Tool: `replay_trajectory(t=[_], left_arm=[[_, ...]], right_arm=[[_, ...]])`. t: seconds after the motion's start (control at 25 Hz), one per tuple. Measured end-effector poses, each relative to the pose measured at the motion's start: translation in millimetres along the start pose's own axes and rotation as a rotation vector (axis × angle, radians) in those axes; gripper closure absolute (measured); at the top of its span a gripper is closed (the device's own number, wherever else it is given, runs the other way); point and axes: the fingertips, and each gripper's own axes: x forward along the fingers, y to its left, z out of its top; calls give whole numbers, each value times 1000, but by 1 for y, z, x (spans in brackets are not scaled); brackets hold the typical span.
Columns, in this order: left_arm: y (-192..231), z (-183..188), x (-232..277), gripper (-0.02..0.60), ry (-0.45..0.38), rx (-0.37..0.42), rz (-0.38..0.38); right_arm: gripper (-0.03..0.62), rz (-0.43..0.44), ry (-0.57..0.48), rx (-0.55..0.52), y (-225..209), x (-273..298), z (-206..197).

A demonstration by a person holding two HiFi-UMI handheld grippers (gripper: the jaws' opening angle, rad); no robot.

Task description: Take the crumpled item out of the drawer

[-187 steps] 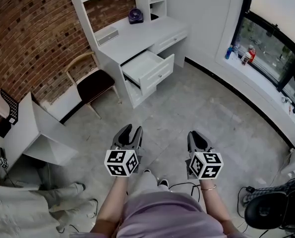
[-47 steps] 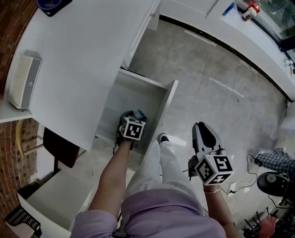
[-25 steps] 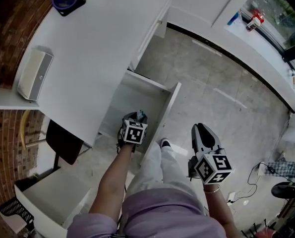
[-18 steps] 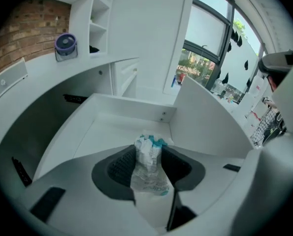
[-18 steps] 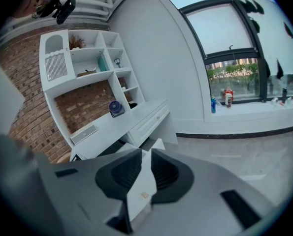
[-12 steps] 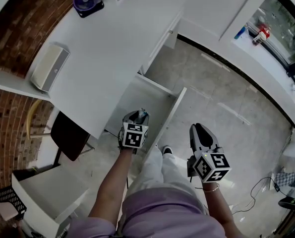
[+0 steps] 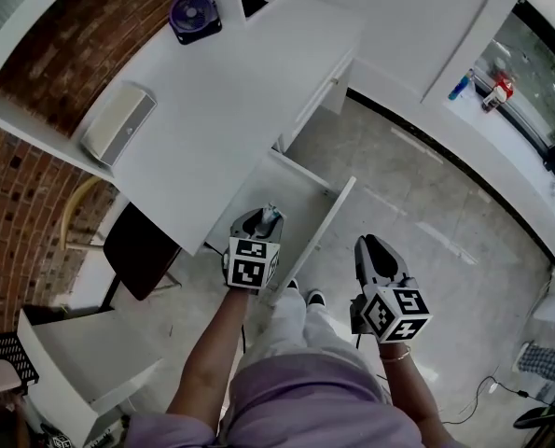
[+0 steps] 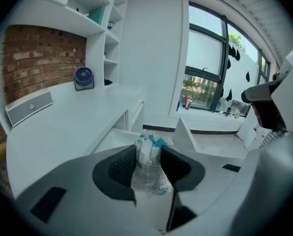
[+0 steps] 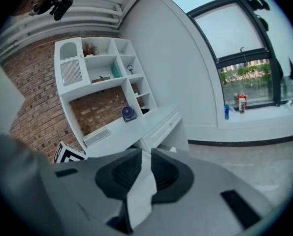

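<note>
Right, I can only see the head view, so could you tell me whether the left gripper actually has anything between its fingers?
Observer: Yes, the left gripper is clamped on a crumpled clear plastic wrapper with teal and white print.
Operator: Thank you. Is it pinched at an edge or seated deep?
Observer: Deep: it fills the gap between the fingers and pokes out above their tips.
Operator: And the right gripper?
Observer: The right gripper carries nothing; its fingers stand slightly apart.
</note>
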Motion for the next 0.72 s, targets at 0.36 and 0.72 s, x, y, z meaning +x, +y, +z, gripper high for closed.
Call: replay_trajectory(t=[0.36,0.72], left_arm=[[-8,38,-42,420,-122,-15,42],[-17,63,-85,420,-233,-18,79]], right_arm=[[536,58,-15,-38,8,-9,12],[540,102,-32,-62,14,-18,20]])
